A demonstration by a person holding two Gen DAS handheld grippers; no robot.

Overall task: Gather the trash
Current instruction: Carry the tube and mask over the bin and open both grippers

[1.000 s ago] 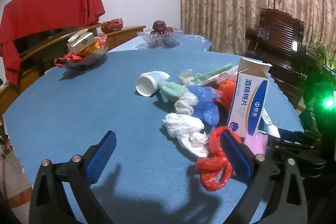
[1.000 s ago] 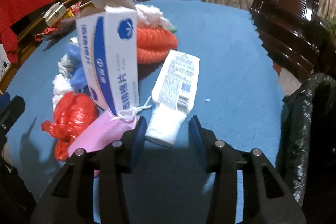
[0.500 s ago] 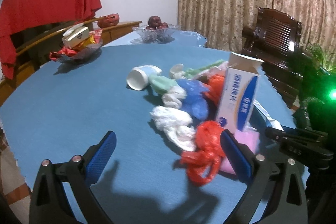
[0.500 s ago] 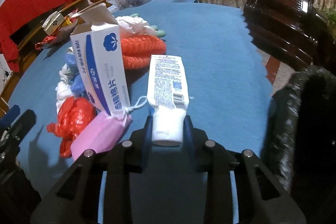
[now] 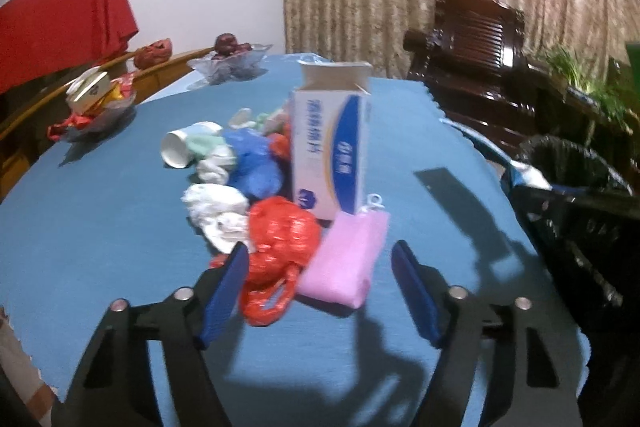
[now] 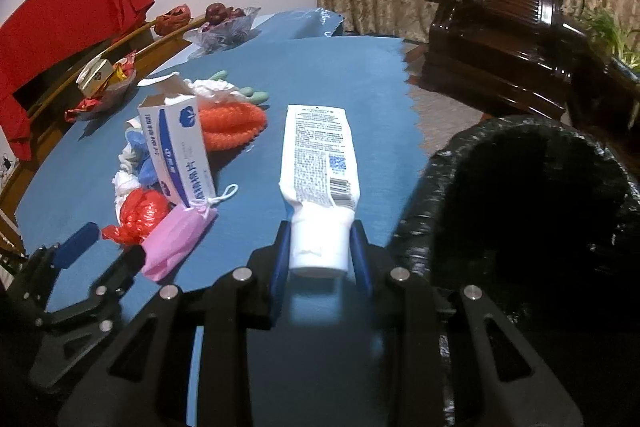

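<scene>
My right gripper (image 6: 320, 251) is shut on the cap end of a white tube (image 6: 316, 163) and holds it lifted above the blue table (image 6: 320, 75), beside a black-lined trash bin (image 6: 532, 203). My left gripper (image 5: 320, 283) is open, its jaws either side of a pink pouch (image 5: 348, 259) and a red plastic bag (image 5: 280, 235). Behind them stands a white and blue carton (image 5: 330, 147), with white, blue and green bags and a paper cup (image 5: 180, 147) to its left. An orange mesh item (image 6: 232, 127) lies behind the carton (image 6: 180, 151).
Two glass bowls (image 5: 228, 65) with fruit and snacks stand at the table's far edge. A dark wooden chair (image 5: 472, 55) stands at the right behind the bin (image 5: 576, 179). A red cloth (image 5: 60, 23) hangs at the left. Curtains cover the back wall.
My right gripper closed on the tube and lifted it toward the bin. My left gripper moved right and forward, and now brackets the pink pouch and red bag.
</scene>
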